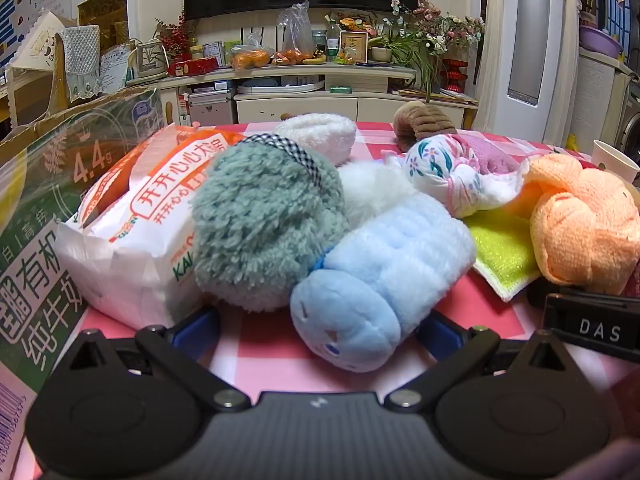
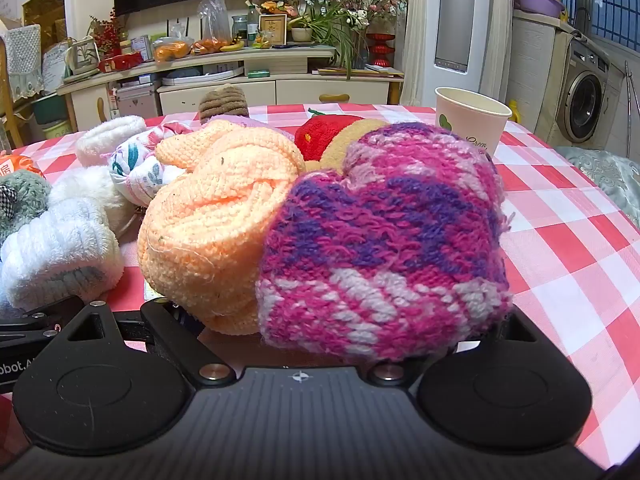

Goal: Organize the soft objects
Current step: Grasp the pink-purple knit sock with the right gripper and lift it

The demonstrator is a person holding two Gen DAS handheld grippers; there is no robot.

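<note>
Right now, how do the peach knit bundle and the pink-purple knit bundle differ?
The peach knit bundle is plain in colour; the pink-purple knit bundle is patterned. The peach knit bundle is knotted; the pink-purple knit bundle is a rounded lump. Both are knitted and touch on the checked tablecloth.

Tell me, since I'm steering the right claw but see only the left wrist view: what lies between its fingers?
Observer: A pink-and-purple knit beside the orange knit; the right claw is open around both.
Operator: Anything behind the pink one?
Observer: A red plush, against a tan one.
Operator: And the cup?
Observer: The cup stands upright and bears a green logo.
</note>
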